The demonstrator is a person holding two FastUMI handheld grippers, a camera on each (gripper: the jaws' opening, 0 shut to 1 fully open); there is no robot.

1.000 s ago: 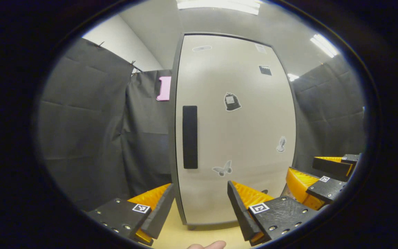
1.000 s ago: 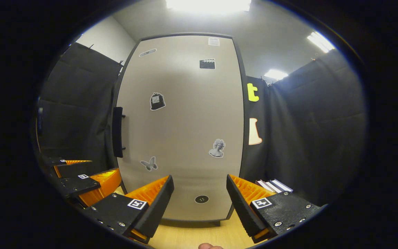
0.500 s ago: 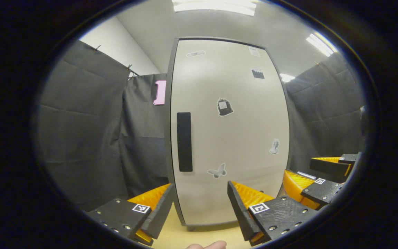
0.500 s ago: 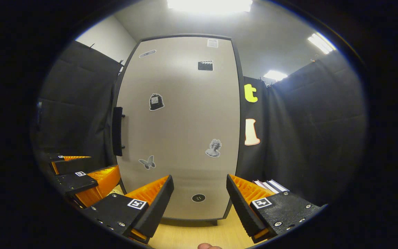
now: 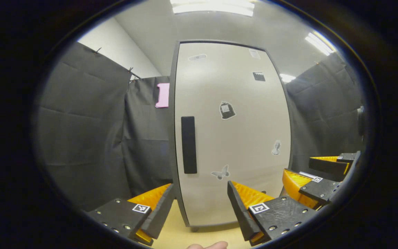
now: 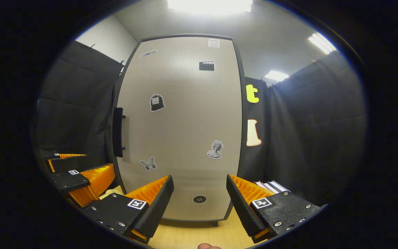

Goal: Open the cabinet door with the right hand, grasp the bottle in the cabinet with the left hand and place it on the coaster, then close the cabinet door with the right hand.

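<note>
Pale beige laminate covers the cabinet door (image 5: 233, 138), which stands closed inside a dark grey frame, upright on a light wooden table (image 5: 185, 235). In the left gripper view a tall black handle (image 5: 189, 145) runs vertically near the door's left edge; in the right gripper view the same handle (image 6: 117, 132) shows side-on, standing off the door on two short posts. Small stickers dot the door: a butterfly sticker (image 6: 148, 163) low on the left, a bust sticker (image 6: 215, 149) to its right, a dark bag-shaped sticker (image 6: 157, 102) higher up and a clapperboard sticker (image 6: 206, 65) near the top. A small round black disc (image 6: 199, 199) sits low on the door, between the right gripper's fingers in that view.

The left gripper (image 5: 199, 207) hovers in front of the lower part of the door with its jaws spread wide and nothing between them; it is apart from the door. The right gripper (image 6: 199, 204) is likewise held wide apart and empty, facing the door's lower half, not touching the handle. In the left gripper view the right gripper (image 5: 318, 173) appears at the right edge; in the right gripper view the left gripper (image 6: 78, 173) appears at the left edge, so the two are side by side.

The bottle is not visible with the door closed, and the coaster cannot be made out. A stack of books (image 6: 271, 186) lies to the right of the cabinet against the black cloth wall (image 6: 309, 138). A fingertip (image 5: 207, 245) shows at the bottom edge of the left gripper view
</note>
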